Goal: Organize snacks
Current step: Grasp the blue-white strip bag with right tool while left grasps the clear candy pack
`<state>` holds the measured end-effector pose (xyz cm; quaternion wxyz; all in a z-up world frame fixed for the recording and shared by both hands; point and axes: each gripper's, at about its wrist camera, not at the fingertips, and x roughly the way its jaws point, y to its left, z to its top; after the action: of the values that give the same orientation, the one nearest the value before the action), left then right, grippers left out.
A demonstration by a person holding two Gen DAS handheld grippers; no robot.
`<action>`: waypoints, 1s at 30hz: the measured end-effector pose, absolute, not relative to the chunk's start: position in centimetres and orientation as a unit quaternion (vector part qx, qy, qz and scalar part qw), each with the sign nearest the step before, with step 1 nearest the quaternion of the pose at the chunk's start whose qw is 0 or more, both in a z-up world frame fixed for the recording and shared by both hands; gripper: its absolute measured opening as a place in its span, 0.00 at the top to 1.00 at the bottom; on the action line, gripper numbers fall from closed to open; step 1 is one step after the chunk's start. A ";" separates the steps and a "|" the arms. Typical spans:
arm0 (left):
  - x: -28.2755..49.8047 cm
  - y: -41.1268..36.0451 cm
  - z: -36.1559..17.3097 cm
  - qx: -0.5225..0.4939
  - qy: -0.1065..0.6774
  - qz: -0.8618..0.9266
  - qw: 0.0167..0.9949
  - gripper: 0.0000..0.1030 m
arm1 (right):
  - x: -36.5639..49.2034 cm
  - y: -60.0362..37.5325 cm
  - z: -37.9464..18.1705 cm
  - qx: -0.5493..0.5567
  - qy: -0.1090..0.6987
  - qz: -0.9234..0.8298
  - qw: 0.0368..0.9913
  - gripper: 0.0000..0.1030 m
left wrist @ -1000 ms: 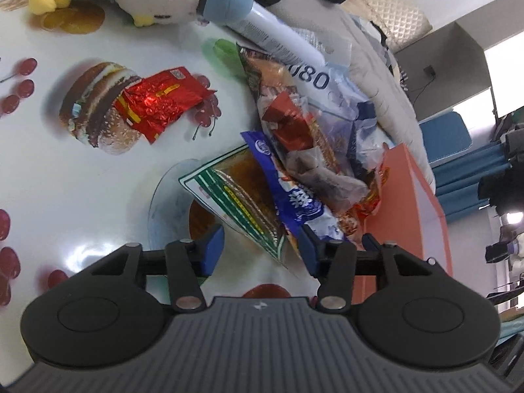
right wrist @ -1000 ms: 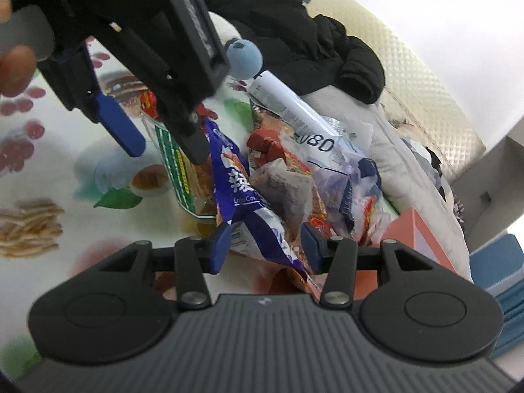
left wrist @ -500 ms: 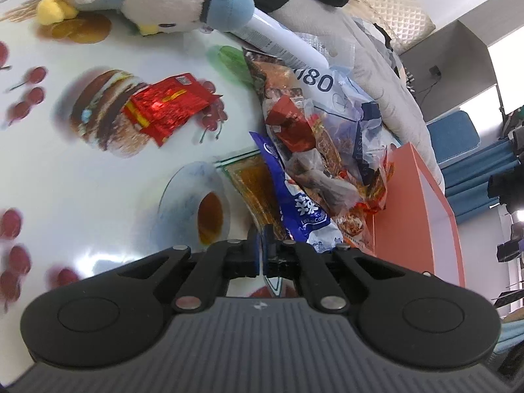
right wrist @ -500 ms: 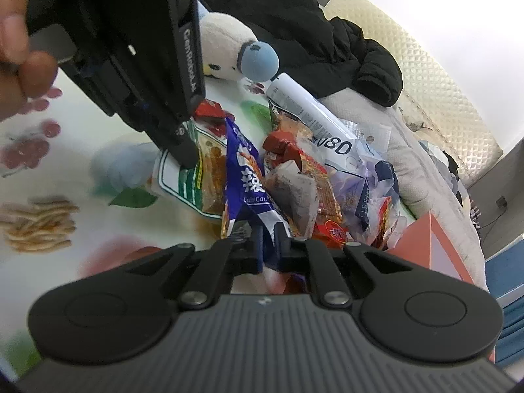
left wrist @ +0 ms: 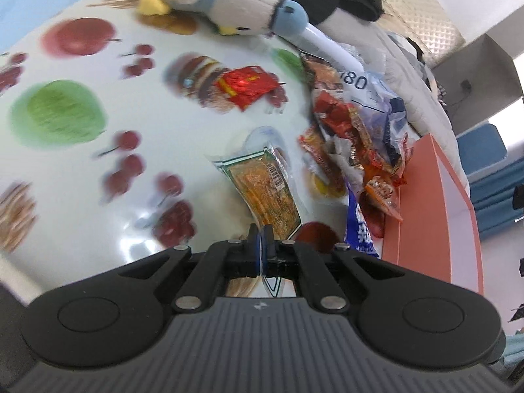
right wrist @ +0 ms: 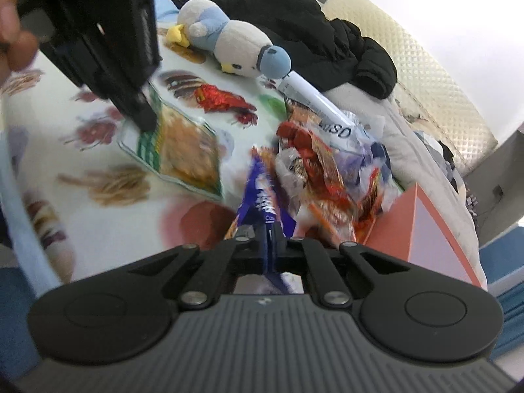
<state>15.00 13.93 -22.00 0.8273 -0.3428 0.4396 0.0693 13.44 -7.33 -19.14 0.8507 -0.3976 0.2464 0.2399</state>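
Note:
My left gripper (left wrist: 261,232) is shut on the corner of a clear green-edged packet (left wrist: 262,193) of orange snacks, which is lifted off the printed tablecloth (left wrist: 98,170). From the right wrist view, that left gripper (right wrist: 144,121) holds the green-edged packet (right wrist: 183,150) at its top corner. My right gripper (right wrist: 267,229) has its jaws closing the last bit, pads pressing on a blue-purple packet (right wrist: 262,193). The blue-purple packet (left wrist: 358,229) leans beside the snack pile (left wrist: 347,124). A red foil packet (left wrist: 245,85) lies alone on the cloth.
An orange box (left wrist: 435,203) stands at the right, against the snack pile (right wrist: 321,163). A plush toy (right wrist: 229,46), a white tube (right wrist: 311,98) and a black jacket (right wrist: 311,23) lie at the back. A hand (right wrist: 13,32) holds the left gripper.
Both grippers went from open to shut, each on its packet. The green-edged packet has been pulled left, away from the pile, and the blue-purple packet drawn out towards the right gripper.

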 end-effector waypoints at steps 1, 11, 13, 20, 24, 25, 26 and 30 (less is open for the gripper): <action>14.3 14.0 -21.9 -0.344 0.439 0.071 0.827 0.99 | 13.0 -7.5 -19.2 -0.396 0.249 0.239 0.851 0.95; 10.4 13.1 -22.6 -0.360 0.442 0.097 0.816 0.99 | 8.5 -8.5 -20.2 -0.389 0.265 0.237 0.850 0.95; 10.4 12.7 -22.9 -0.360 0.450 0.092 0.812 0.98 | 8.1 -8.7 -20.5 -0.381 0.270 0.236 0.852 0.95; 10.8 11.2 -22.8 -0.327 0.481 0.075 0.810 0.95 | 7.7 -10.4 -20.3 -0.312 0.298 0.236 0.871 0.93; 11.1 11.0 -22.9 -0.326 0.506 0.070 0.796 0.80 | 8.2 -11.7 -19.8 -0.270 0.311 0.237 0.880 0.93; 11.1 10.9 -22.8 -0.324 0.508 0.069 0.795 0.71 | 8.4 -11.9 -19.7 -0.258 0.316 0.238 0.881 0.91; 11.1 10.8 -22.7 -0.318 0.511 0.069 0.796 0.65 | 8.7 -12.1 -19.6 -0.246 0.322 0.238 0.883 0.89; 10.9 10.7 -21.8 -0.293 0.511 0.065 0.805 0.35 | 9.2 -13.0 -19.3 -0.191 0.336 0.245 0.889 0.53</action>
<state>10.86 10.68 -21.79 0.8051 -0.2932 0.5115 0.0651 9.19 -13.01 -19.26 0.8889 -0.1914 0.3363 0.2453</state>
